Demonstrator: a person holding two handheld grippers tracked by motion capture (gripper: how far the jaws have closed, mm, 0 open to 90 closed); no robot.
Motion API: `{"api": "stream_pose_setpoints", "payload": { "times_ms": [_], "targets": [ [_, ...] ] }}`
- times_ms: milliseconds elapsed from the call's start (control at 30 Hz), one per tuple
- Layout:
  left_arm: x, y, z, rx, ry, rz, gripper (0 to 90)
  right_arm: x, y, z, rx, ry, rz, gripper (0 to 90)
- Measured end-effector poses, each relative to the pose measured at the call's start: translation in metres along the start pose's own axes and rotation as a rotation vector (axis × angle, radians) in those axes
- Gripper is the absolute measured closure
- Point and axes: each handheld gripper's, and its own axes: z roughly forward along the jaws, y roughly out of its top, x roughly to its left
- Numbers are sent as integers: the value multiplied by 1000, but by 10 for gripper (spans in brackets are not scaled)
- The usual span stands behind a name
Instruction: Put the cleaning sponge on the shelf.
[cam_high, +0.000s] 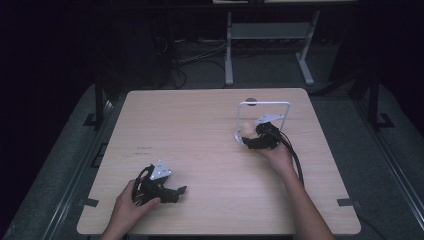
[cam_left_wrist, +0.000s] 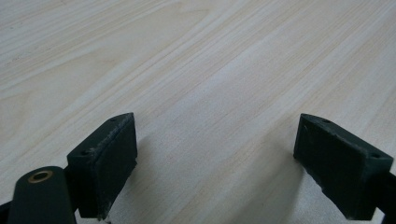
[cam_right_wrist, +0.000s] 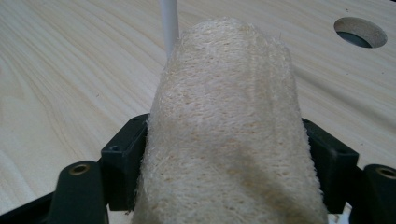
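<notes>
A beige fibrous loofah sponge (cam_right_wrist: 224, 130) stands between the jaws of my right gripper (cam_right_wrist: 226, 154), and both pads press on its sides. From above, that right gripper (cam_high: 252, 135) holds the loofah (cam_high: 247, 129) at the foot of a white wire frame stand (cam_high: 264, 104) with a round base. One white rod of the stand (cam_right_wrist: 168, 23) rises just behind the loofah. My left gripper (cam_high: 172, 192) rests low near the table's front left, its jaws wide apart. In its own view the left gripper (cam_left_wrist: 215, 163) has only bare wood between its pads.
The light wooden table (cam_high: 190, 130) has a round cable hole (cam_high: 251, 100) behind the stand, also seen as the hole (cam_right_wrist: 360, 31) at the right gripper view's upper right. Dark floor, cables and a metal table frame (cam_high: 270, 45) lie beyond the far edge.
</notes>
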Motion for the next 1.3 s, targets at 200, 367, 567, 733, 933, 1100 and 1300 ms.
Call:
{"api": "stream_pose_setpoints", "payload": {
  "times_ms": [200, 367, 567, 733, 933, 1100, 1300],
  "targets": [
    [0, 0, 0, 0, 0, 0, 128, 0, -1, 2, 10, -4, 4, 271],
    [0, 0, 0, 0, 0, 0, 128, -2, -3, 4, 12, -1, 6, 270],
    [0, 0, 0, 0, 0, 0, 128, -2, -3, 6, 16, 1, 8, 270],
    [0, 0, 0, 0, 0, 0, 128, -2, -4, 8, 25, 3, 8, 270],
    [0, 0, 0, 0, 0, 0, 128, -1, -4, 10, 30, 1, -2, 269],
    [0, 0, 0, 0, 0, 0, 128, -1, -4, 10, 32, 2, -4, 266],
    [0, 0, 0, 0, 0, 0, 128, -1, -4, 9, 33, 5, -1, 229]
  ]
}}
